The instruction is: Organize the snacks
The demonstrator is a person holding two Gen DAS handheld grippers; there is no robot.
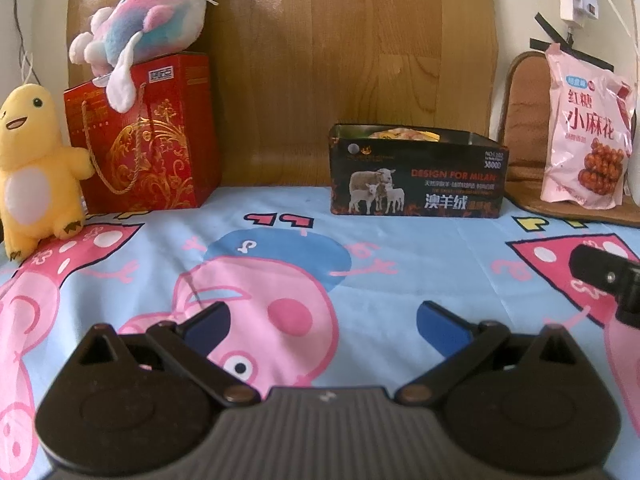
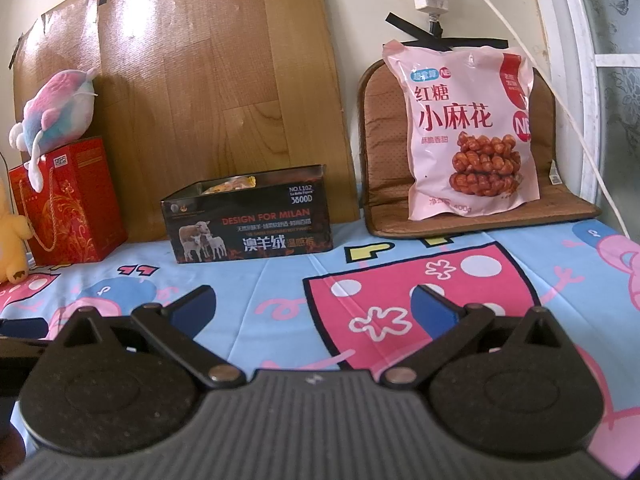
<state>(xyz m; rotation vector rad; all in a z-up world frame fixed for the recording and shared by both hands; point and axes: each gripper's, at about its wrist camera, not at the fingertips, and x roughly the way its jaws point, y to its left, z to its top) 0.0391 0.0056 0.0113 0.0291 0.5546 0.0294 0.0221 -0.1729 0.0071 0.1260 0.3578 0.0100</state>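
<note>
Right tool (image 2: pixel 314 310), agape, short of snack bag (image 2: pixel 466 128).

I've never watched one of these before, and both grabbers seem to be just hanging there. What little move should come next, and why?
Probably the right gripper should ease forward toward the pink snack bag. Its jaws stand open and hold nothing, and the bag leans upright on the brown cushion, outside the open black tin, which already holds some snacks. The left gripper is open and empty too, but farther from the bag.

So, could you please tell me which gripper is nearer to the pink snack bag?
Right. The right gripper faces the pink snack bag just ahead to its right; the left gripper sits farther left, opposite the black tin.
</note>
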